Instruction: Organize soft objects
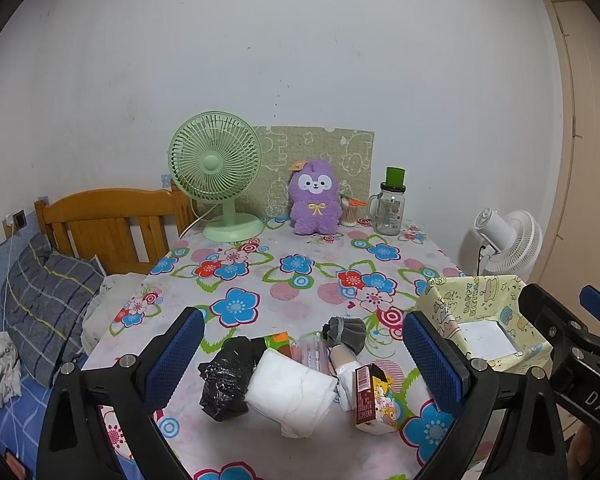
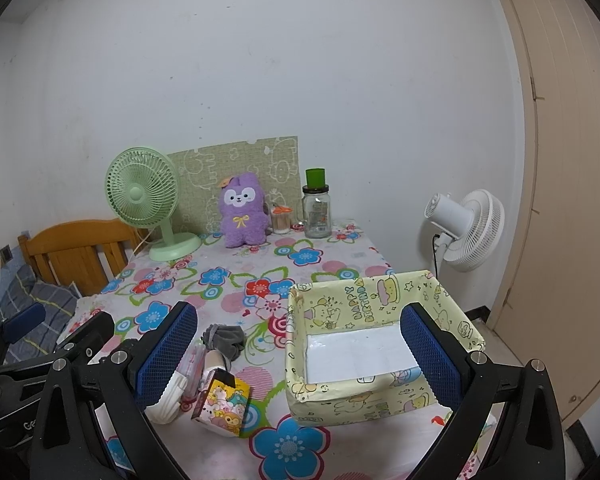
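A heap of soft things lies at the table's near edge: a crumpled black plastic bag (image 1: 223, 380), a folded white cloth (image 1: 290, 390), a grey sock bundle (image 1: 346, 331) (image 2: 224, 338) and a small cartoon-printed carton (image 1: 374, 398) (image 2: 222, 404). My left gripper (image 1: 304, 360) hangs open just above the heap, the blue pads on either side of it. To the right stands a yellow birthday-print box (image 2: 380, 300) (image 1: 466, 300) with a white sheet on its bottom. My right gripper (image 2: 300, 356) is open over the box's near wall, holding nothing.
At the back of the flowered tablecloth (image 1: 300, 280) stand a green desk fan (image 1: 216, 168), a purple plush toy (image 1: 315, 198), a toothpick jar (image 1: 349, 212) and a glass jar with a green lid (image 1: 390, 206). A wooden bed (image 1: 108, 224) lies left, a white floor fan (image 2: 466, 226) right.
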`<state>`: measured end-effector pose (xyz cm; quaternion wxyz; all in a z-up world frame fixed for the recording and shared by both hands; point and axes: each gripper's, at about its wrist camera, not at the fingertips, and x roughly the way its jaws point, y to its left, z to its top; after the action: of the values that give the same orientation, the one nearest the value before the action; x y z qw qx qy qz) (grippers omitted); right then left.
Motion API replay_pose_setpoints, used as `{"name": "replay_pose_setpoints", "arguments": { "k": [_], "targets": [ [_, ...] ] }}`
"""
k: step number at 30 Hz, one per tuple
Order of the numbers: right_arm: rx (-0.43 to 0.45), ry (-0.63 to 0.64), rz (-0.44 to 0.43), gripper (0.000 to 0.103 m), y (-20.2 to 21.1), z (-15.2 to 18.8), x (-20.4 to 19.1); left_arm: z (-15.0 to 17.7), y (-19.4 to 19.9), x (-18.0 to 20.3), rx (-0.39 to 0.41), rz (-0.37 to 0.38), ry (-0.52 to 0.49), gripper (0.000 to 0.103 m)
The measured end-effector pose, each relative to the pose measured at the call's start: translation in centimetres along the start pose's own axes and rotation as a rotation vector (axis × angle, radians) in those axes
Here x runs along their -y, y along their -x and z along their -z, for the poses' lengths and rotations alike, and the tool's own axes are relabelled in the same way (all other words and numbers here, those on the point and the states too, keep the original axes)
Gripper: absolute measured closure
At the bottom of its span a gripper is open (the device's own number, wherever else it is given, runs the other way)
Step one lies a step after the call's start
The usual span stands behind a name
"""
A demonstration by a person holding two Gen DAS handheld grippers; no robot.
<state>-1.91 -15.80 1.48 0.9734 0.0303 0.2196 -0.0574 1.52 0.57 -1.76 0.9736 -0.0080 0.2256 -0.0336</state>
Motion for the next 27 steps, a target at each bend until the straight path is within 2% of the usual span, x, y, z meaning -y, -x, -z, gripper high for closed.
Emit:
{"name": "replay_pose_setpoints", "arguments": {
  "k": [7, 11, 27],
  "targets": [
    [-0.001, -0.002, -0.001, 0.001, 0.0, 0.0, 0.0, -0.1, -0.2, 0.0, -0.009, 0.0, -0.003, 0.005],
    [-0.013, 0.007, -0.005, 0.009, -0.6, 0.0, -0.5, 0.1, -0.8, 0.0, -0.024, -0.001, -0.016, 0.007],
    [-0.072, -0.008, -0.045, 0.009, -4.1, 1.9, -3.2, 2.0, -4.3, -0.8, -0.097, 0.004, -0.007, 0.013]
  ]
}}
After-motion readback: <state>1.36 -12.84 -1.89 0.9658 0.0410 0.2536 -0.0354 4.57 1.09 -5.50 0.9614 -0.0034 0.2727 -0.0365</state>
